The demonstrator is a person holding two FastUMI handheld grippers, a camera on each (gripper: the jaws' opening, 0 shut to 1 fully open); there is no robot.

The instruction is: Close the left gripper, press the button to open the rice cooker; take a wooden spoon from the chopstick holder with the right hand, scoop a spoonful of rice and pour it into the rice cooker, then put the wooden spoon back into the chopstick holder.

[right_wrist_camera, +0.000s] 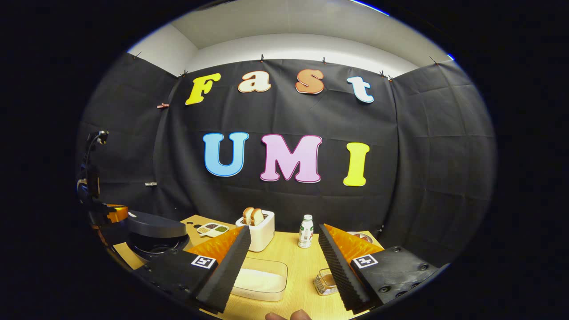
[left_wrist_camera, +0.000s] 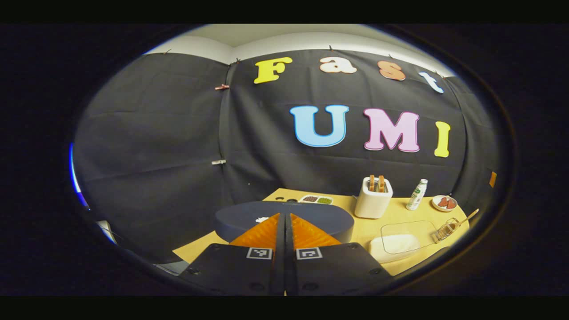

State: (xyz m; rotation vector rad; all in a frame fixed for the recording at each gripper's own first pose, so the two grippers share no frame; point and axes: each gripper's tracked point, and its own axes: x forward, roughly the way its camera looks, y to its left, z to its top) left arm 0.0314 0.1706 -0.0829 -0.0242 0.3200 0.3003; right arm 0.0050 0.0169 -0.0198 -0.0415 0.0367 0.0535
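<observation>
While the left claw sat shut and empty over the cooker, the right claw gaped empty.
The spoon, probably light, stiff wood, stood in the holder at the worktop's edge; its handle looked best to pinch.

Black cloth wall behind a wooden table.

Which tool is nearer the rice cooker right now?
Left. The left tool hovers shut right over the rice cooker lid; the right tool hangs open farther off, above the rice container.
</observation>
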